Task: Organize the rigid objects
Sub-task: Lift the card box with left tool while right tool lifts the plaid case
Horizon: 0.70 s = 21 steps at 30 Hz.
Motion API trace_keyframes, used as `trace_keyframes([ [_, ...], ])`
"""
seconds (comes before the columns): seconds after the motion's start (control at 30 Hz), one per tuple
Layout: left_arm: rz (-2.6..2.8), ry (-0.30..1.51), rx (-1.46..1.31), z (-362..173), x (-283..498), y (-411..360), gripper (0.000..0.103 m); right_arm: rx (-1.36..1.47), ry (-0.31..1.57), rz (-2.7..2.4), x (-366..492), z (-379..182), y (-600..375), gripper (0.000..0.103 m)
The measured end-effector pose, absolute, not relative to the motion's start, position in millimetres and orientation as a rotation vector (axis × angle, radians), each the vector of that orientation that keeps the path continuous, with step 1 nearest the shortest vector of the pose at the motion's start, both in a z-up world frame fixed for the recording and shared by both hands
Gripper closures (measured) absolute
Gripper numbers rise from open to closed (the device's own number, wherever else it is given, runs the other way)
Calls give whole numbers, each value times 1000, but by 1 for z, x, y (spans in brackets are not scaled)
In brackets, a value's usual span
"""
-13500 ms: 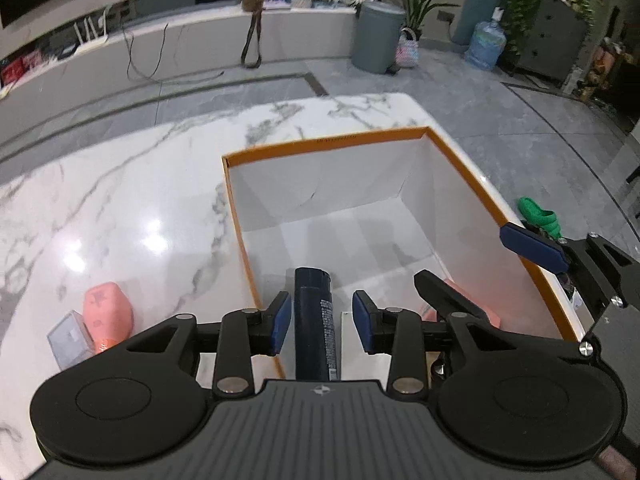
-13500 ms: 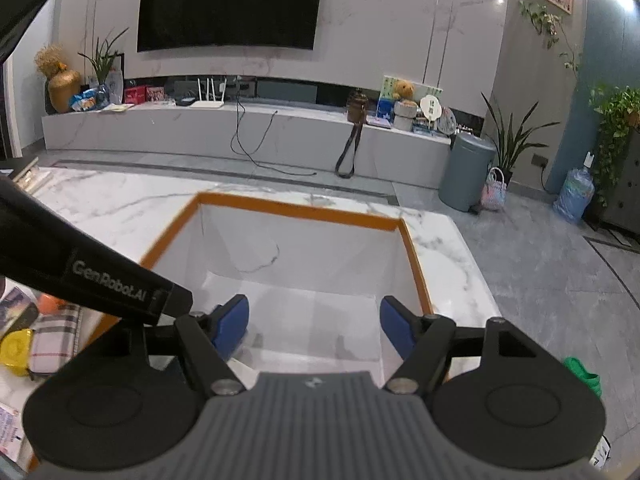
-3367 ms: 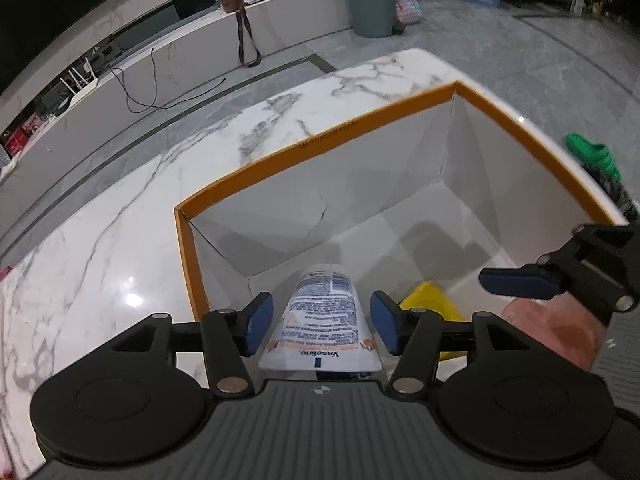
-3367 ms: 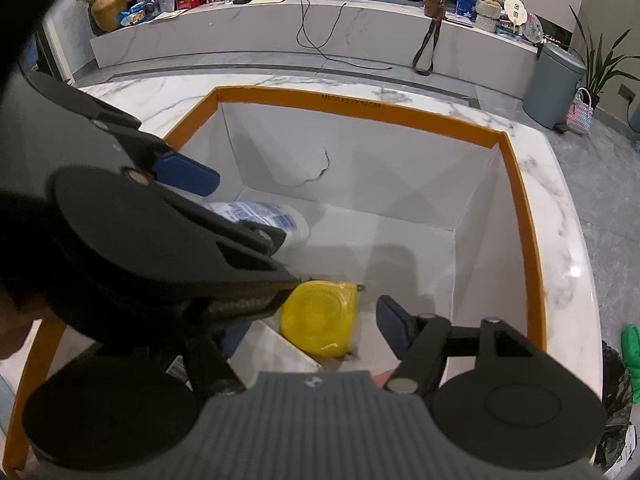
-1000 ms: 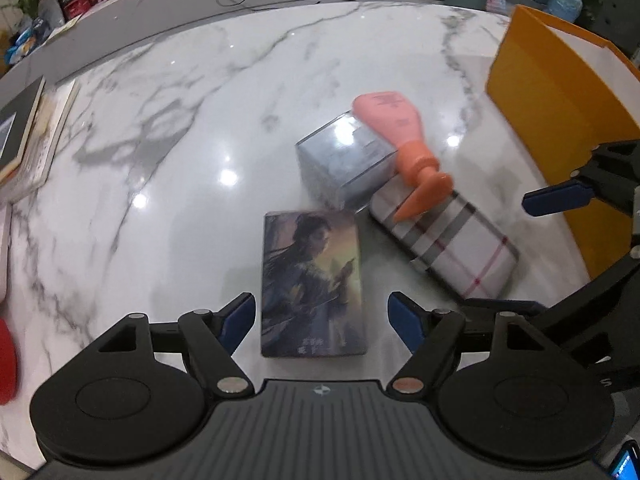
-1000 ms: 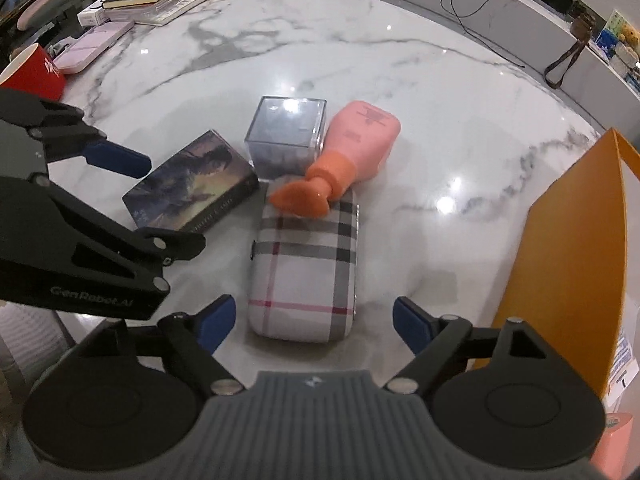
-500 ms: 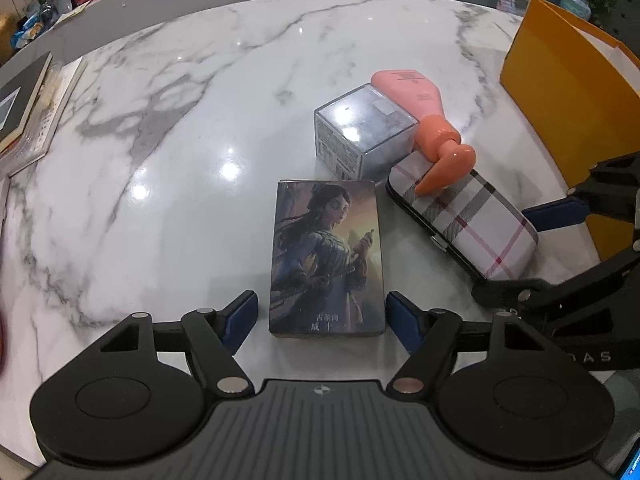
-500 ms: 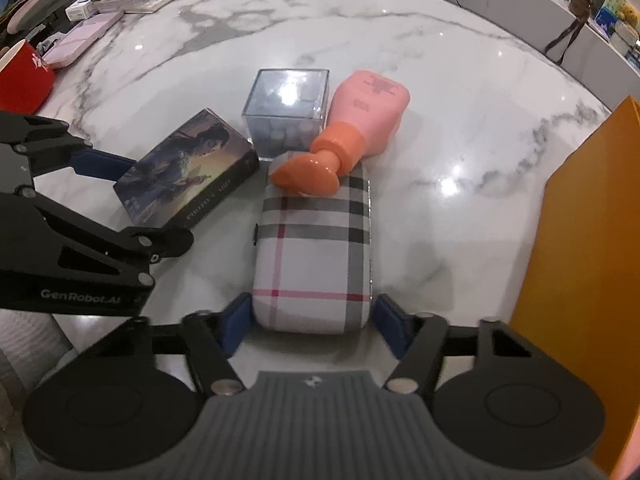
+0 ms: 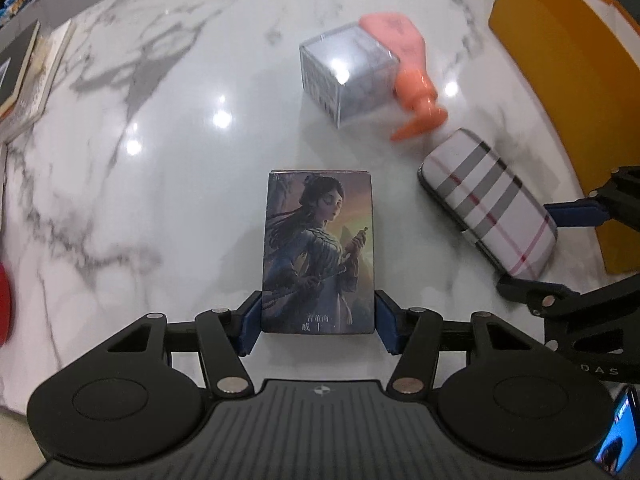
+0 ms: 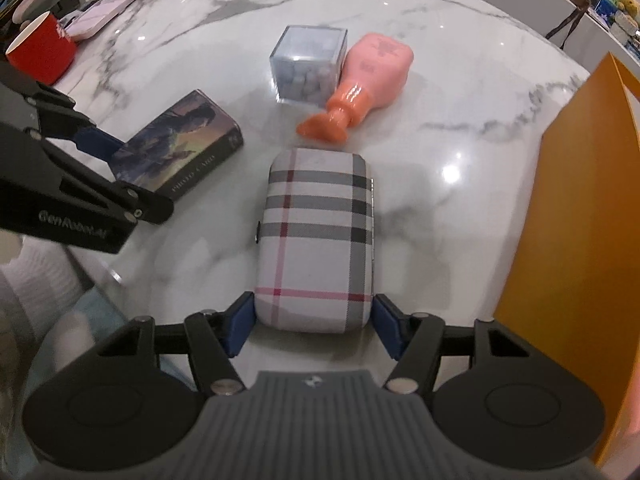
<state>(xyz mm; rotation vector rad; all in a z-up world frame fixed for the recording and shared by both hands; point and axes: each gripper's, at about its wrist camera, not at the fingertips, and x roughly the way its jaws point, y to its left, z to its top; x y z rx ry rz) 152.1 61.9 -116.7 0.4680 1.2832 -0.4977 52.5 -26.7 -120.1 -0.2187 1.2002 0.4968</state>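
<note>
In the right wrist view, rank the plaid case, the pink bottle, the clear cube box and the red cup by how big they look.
1. Plaid case, though it lies nearest the camera.
2. Pink bottle.
3. Clear cube box and red cup: too alike to rank, and the cup sits farther off at the warped edge.

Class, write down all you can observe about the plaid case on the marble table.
The plaid case is a rounded oblong in pale check with grey bands and thin red lines, seemingly hard-shelled, closed, with a dark seam along its edge. It lies flat on the marble table, clear of the orange bottle beyond it. The right gripper clamps its near end, pads on both sides.
</note>
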Motion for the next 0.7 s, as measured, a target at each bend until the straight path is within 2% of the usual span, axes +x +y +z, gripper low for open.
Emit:
trace_keyframes([
  [0.17,-514,1284,475,-116,148,63,37,-226,1217,500,45,-120,-30,39],
  [0.3,-526,1211,418,-112,149,68,28,-226,1182,500,49,-113,-27,26],
  [0.43,-531,1118,360,-108,149,68,25,-187,1160,489,63,-108,-25,26],
  [0.7,-512,1105,386,-116,149,61,26,-217,1177,489,64,-115,-20,23],
])
